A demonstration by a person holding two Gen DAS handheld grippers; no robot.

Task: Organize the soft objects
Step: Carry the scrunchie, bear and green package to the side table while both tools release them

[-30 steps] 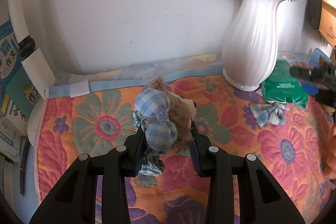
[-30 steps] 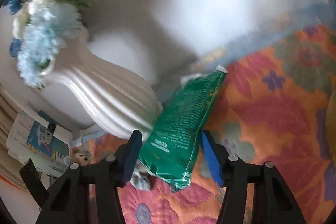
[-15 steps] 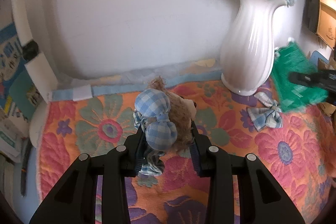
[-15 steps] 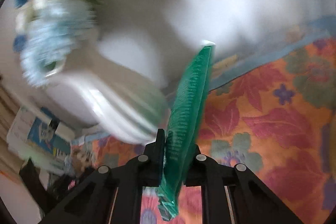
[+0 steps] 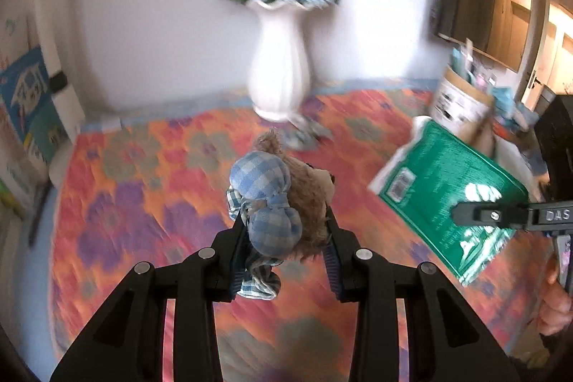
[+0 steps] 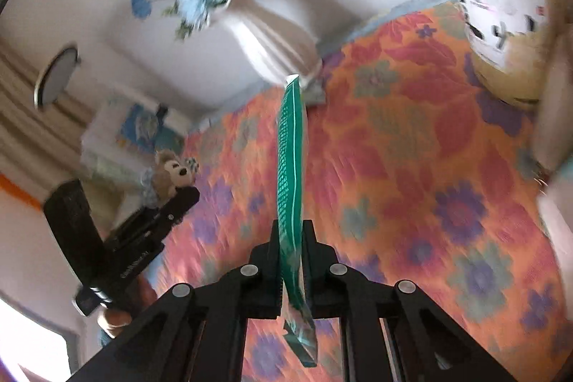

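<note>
Covering table: floral cloth [image 5: 143, 203] | white vase [image 5: 279, 74] by wall [image 5: 143, 24]

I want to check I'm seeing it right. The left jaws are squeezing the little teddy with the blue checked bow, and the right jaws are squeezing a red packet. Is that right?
Almost. The packet is green, not red; the right wrist view shows the right gripper with its jaws clamped on it edge-on. The rest holds: the left gripper is squeezing the teddy with the blue checked bow, as the left wrist view shows.

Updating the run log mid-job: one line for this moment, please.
left tongs: shut on plush toy | right tongs: shut on green packet | both lifted off floral cloth | vase upright behind
</note>
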